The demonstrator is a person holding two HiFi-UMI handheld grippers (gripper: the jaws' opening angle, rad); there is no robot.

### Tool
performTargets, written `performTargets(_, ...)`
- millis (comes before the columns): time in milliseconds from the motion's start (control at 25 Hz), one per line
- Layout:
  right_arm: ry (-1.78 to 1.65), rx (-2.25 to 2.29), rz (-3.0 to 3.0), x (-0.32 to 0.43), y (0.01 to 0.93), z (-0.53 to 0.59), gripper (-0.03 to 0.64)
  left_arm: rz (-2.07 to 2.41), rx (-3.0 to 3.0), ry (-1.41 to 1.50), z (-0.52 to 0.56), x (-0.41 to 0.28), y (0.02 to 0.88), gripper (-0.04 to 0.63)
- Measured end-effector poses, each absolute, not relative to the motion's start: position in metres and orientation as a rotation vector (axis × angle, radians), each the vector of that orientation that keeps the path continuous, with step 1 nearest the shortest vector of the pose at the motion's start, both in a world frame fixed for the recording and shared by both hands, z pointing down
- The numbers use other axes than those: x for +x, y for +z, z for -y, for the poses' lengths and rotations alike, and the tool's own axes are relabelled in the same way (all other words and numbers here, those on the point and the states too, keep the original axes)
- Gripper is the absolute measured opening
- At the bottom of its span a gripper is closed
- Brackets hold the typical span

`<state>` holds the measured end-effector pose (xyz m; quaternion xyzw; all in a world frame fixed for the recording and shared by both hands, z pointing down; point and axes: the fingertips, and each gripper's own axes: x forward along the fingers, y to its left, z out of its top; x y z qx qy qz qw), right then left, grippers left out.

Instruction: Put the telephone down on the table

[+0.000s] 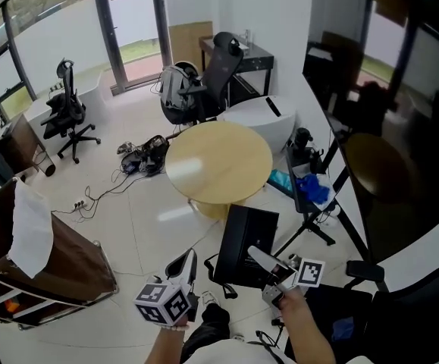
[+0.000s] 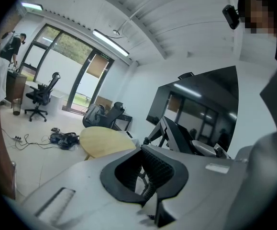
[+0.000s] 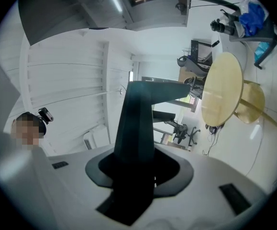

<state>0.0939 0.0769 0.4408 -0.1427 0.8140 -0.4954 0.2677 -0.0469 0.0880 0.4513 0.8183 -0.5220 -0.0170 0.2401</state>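
Observation:
The telephone [image 1: 243, 241] is a flat black slab, and my right gripper [image 1: 271, 265] is shut on its near edge, low in the head view. In the right gripper view the telephone [image 3: 138, 123] stands up out of the right gripper [image 3: 138, 174]. The round wooden table [image 1: 219, 161] stands ahead of both grippers with a bare top. It also shows in the left gripper view as the table [image 2: 105, 140] and in the right gripper view as the table [image 3: 222, 87]. My left gripper [image 1: 189, 261] hangs to the left of the telephone. The left gripper [image 2: 142, 166] has its pads together with nothing held.
A tripod stand [image 1: 310, 184] with blue cloth stands right of the table, below a large dark screen [image 1: 401, 127]. Behind are a black office chair [image 1: 221, 70], a backpack [image 1: 177, 89] and a white desk [image 1: 261, 116]. Cables and a bag [image 1: 143, 154] lie on the floor; a brown cart [image 1: 45, 256] stands left.

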Motion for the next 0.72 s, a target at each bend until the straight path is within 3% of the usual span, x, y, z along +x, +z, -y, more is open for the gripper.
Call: performTargets(720,-1.312,-0.497,-2.234,0.052,0.446,0.065,0.169,1.332,2.260,-0.060,0.053,-0.095,0.454,-0.014)
